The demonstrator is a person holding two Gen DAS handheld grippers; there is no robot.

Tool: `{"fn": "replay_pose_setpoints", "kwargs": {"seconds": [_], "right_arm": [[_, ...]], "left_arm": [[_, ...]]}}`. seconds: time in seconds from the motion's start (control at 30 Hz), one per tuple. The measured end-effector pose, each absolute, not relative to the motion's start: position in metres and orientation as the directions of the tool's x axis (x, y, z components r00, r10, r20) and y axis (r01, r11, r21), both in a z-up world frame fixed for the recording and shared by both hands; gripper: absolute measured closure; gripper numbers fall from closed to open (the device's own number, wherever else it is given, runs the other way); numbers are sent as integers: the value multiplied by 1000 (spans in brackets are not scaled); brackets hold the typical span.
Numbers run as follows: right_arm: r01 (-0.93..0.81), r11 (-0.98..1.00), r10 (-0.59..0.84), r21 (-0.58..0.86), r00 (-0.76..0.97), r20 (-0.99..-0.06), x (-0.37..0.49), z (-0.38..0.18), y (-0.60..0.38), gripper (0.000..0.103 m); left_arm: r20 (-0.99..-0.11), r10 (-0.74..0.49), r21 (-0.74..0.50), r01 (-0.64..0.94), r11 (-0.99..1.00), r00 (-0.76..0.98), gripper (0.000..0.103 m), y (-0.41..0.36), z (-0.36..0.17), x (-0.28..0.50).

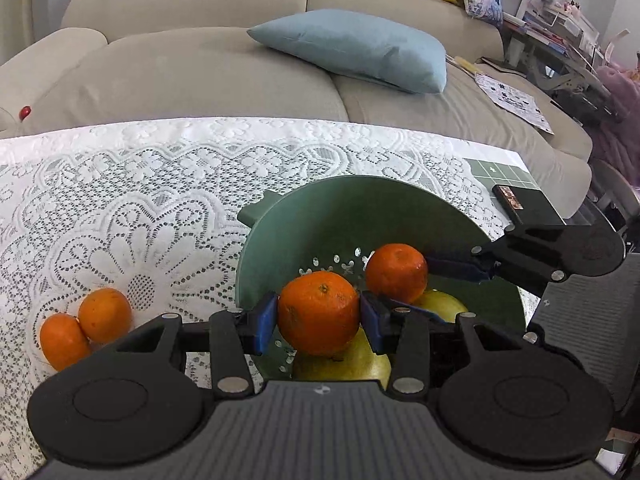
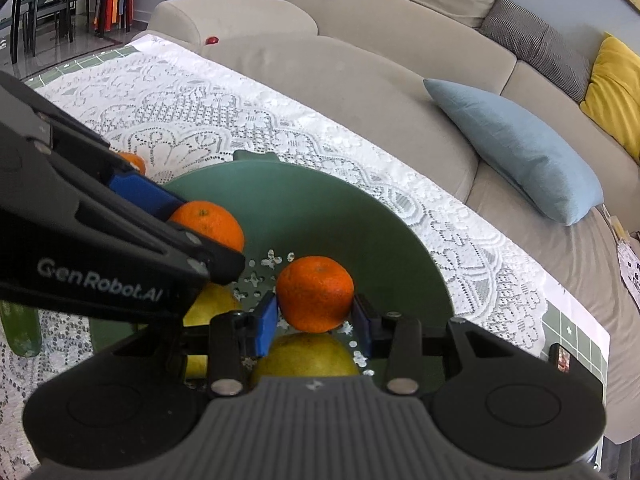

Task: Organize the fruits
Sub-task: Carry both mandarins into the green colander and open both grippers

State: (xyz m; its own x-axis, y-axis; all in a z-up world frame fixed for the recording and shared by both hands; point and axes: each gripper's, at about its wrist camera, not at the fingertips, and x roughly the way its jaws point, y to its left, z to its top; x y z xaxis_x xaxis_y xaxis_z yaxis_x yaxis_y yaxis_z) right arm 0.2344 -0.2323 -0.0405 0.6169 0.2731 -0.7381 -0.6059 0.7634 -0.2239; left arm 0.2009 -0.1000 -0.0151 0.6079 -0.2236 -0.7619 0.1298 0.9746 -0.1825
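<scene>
1. The lace tablecloth (image 1: 160, 184) covers the table.
2. The green colander (image 1: 360, 208) stands near the table's right end and holds yellow-green fruits (image 2: 308, 356).
3. The left gripper (image 1: 319, 320) pinches one mandarin (image 1: 319, 312) above the colander.
4. The right gripper (image 2: 315, 314) clamps a second mandarin (image 2: 315, 292) there.
5. Two loose mandarins (image 1: 86, 326) touch near the tablecloth's front left edge.

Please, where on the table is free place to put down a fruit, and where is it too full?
Free: the lace tablecloth between the green bowl and the sofa-side table edge, beyond the two oranges on the cloth. Crowded: inside the bowl, where both tools, left and right, hold oranges above yellow-green fruits.
</scene>
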Motion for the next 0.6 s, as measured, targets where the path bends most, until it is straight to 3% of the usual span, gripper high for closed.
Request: {"fn": "replay_pose_setpoints", "kwargs": {"seconds": [0.6], "right_arm": [[-601, 779, 285, -179, 593, -753, 241, -45, -237, 67]], "left_arm": [[-755, -287, -240, 159, 958, 589, 52, -94, -16, 204]]}}
